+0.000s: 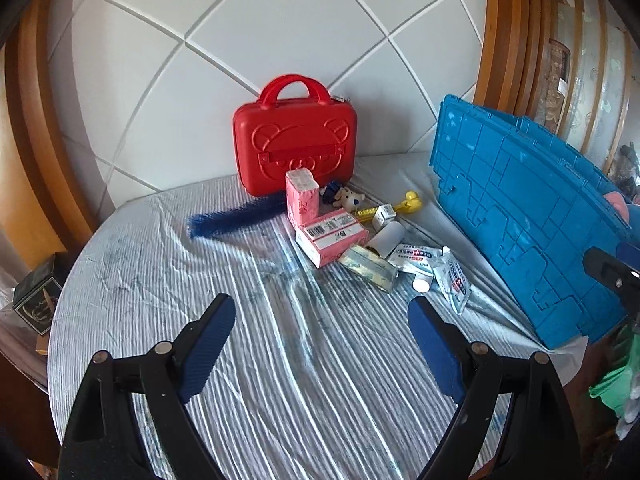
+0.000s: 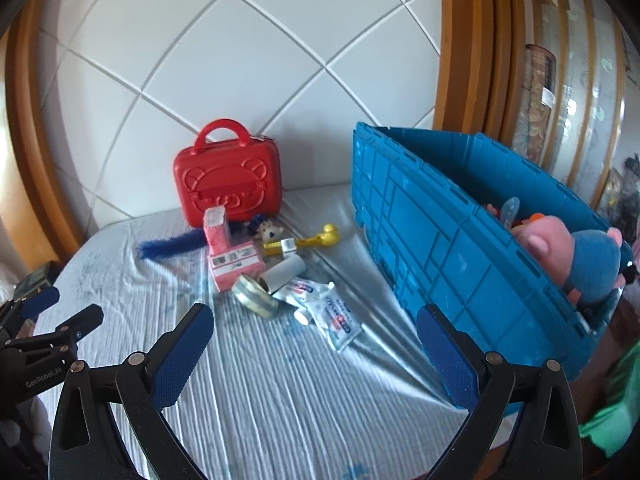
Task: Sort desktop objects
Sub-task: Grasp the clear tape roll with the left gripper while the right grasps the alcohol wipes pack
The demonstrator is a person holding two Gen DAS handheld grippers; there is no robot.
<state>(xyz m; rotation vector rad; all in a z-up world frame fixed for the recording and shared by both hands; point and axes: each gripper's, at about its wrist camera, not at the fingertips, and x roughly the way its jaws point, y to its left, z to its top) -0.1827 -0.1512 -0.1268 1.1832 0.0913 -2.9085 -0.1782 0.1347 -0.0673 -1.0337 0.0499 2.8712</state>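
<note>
Blue ribbed pads stand wide apart on both my grippers, nothing between them: my left gripper (image 1: 322,344) and my right gripper (image 2: 316,350) each sit low in their own frame, over bare striped cloth on the table (image 1: 280,380).

I judge this to be the approach, with no piece chosen or touched yet. The heap to sort lies at mid-frame: two pink boxes (image 1: 320,224), a small spotted plush dog (image 1: 350,199), a yellow duck-headed tool (image 1: 404,204), a white tube (image 1: 390,238), a flat clear-wrapped packet (image 1: 368,268), crumpled white sachets (image 1: 436,270) and a blue bristle brush (image 1: 236,216) left of the pile.

Next I need to pick one loose item at the near edge of the heap, likely a sachet or the packet, and set my pads astride it without dragging its neighbours.

Two containers are on offer. At the right of the right wrist view, the blue crate (image 2: 440,240) stands open and already holds a pink and blue plush toy (image 2: 568,256) with some smaller bits I cannot make out. At upper centre, the red case (image 1: 296,144) stands upright against the wall, closed; I cannot see inside.
</note>
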